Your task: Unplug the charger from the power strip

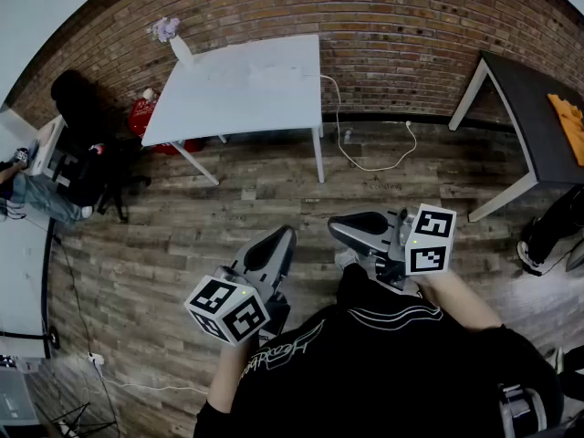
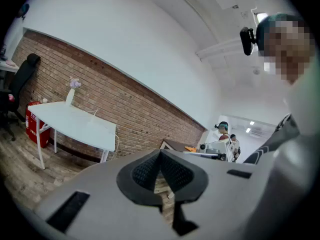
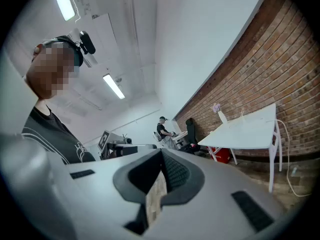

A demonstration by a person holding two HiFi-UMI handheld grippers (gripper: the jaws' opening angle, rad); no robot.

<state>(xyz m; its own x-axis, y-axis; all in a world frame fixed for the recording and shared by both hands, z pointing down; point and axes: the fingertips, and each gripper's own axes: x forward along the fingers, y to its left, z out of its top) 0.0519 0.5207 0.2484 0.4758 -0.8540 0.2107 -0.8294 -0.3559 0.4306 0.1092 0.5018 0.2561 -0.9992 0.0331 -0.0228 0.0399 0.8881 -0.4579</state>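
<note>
1. Holds grey left gripper [image 1: 286, 234] closed and empty above the wood-plank floor [image 1: 182, 217];
2. Holds grey right gripper [image 1: 335, 226] closed and empty just beside it;
3. Stands well apart from white rectangular tabletop [image 1: 228, 108] bearing pale power strip [image 1: 265, 74], white cable [image 1: 342, 144] trailing floorward.

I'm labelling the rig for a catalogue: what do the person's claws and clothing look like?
Both the left claw and right claw are smooth grey shells with black ribbed pads. Each carries a white cube of black square markers. The person wears a black top with white print.
</note>
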